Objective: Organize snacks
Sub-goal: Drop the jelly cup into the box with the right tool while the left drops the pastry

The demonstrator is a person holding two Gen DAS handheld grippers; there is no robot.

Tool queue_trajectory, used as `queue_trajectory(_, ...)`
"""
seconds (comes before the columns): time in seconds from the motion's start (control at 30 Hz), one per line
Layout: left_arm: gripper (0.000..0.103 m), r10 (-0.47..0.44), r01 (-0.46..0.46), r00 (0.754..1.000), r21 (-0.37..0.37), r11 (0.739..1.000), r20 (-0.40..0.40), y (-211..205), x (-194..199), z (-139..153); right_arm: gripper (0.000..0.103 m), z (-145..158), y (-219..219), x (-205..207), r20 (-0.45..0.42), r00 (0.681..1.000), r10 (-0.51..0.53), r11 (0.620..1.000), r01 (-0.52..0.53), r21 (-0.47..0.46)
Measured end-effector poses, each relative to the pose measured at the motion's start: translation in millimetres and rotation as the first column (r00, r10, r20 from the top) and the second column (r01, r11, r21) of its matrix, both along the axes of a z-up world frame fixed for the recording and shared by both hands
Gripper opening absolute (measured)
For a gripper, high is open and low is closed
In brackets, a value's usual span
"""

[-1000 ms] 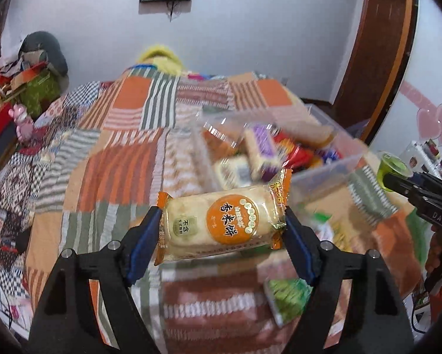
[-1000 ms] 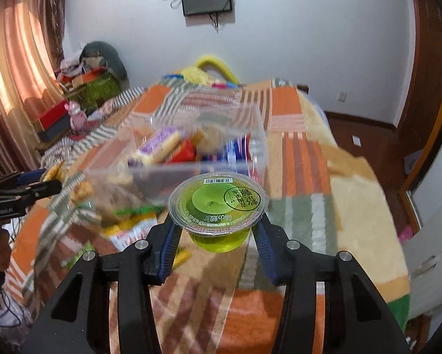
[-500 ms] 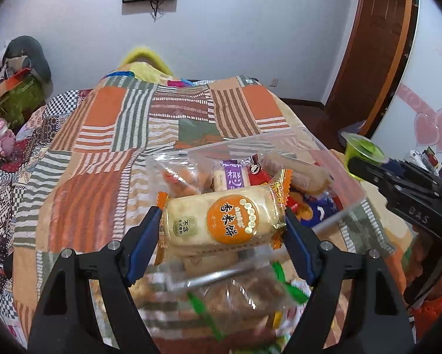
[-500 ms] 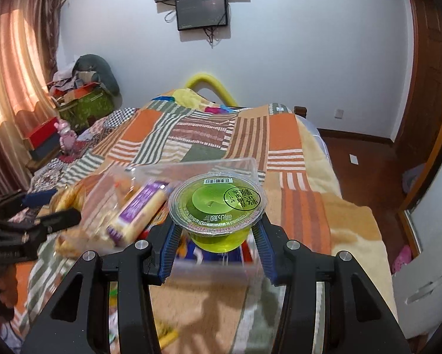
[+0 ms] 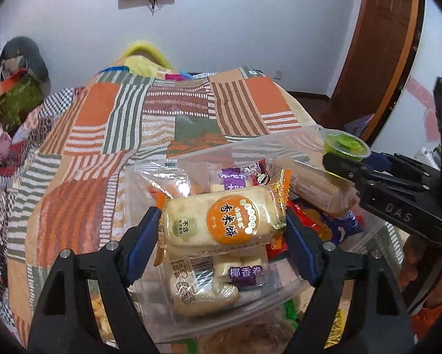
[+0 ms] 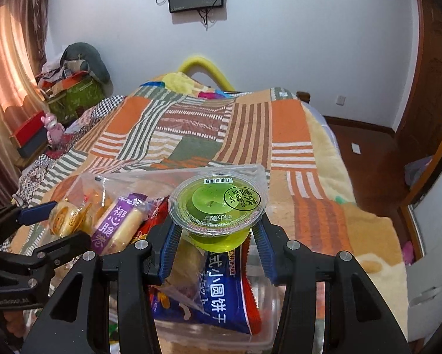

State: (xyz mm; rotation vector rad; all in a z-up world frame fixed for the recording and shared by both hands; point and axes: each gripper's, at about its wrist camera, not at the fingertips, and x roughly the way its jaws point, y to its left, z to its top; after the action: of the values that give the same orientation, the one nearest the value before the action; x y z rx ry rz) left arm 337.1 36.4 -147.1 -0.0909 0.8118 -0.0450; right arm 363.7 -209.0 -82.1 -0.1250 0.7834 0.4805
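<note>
My left gripper (image 5: 222, 224) is shut on a rice cracker pack (image 5: 223, 221) with an orange round label, held just above the clear plastic bin (image 5: 279, 144) full of snack packs. My right gripper (image 6: 215, 236) is shut on a green jelly cup (image 6: 216, 206), held over the bin's right part (image 6: 262, 336), above a blue biscuit pack (image 6: 221, 298). The jelly cup (image 5: 346, 146) and right gripper also show at the right of the left wrist view. The left gripper (image 6: 29, 227) shows at the left of the right wrist view.
The bin sits on a bed with an orange, green and striped patchwork blanket (image 5: 117, 135). More snack packs (image 5: 250, 333) lie on the blanket near the bin's front. A wooden door (image 5: 377, 53) is at right; clutter and boxes (image 6: 70, 91) stand at left.
Both grippers have moved forward and down over the bin, each still holding its snack. The bin now lies directly under them.
</note>
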Motion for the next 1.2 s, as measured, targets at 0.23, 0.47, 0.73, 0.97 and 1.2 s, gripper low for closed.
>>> queue_trajectory(0.23, 0.093, -0.010, 0.011, 1.000, -0.027, 1.000, 0.024, 2.1, -7.9, 9.1, 0.055, 3.5, -1.3, -0.2, -0.005, 1.000, 0.002, 1.000, -0.002, -0.018)
queue_trajectory(0.47, 0.094, -0.025, 0.027, 0.998, -0.034, 0.999, 0.062, 13.6, -31.0, 34.2, 0.062, 29.6, -9.7, -18.6, 0.052, 0.998, 0.032, 0.999, -0.032, 0.006)
queue_trajectory(0.73, 0.097, 0.014, -0.014, 0.999, 0.013, 1.000, 0.045, 58.6, -76.5, 37.6, 0.068, 46.7, -18.4, -65.2, 0.095, 0.990, 0.105, 0.993, -0.109, 0.041)
queue_trajectory(0.97, 0.097, 0.086, -0.084, 0.994, 0.038, 0.996, -0.061, 100.0, -104.0, -4.8, 0.071, 29.8, -9.0, -96.8, 0.042, 0.986, 0.161, 0.984, -0.163, 0.075)
queue_trajectory(1.2, 0.097, 0.151, -0.162, 0.975, -0.056, 0.985, -0.162, 128.4, -94.9, -51.0, 0.071, -6.7, 0.6, -111.4, -0.071, 0.983, 0.172, 0.984, -0.168, 0.065)
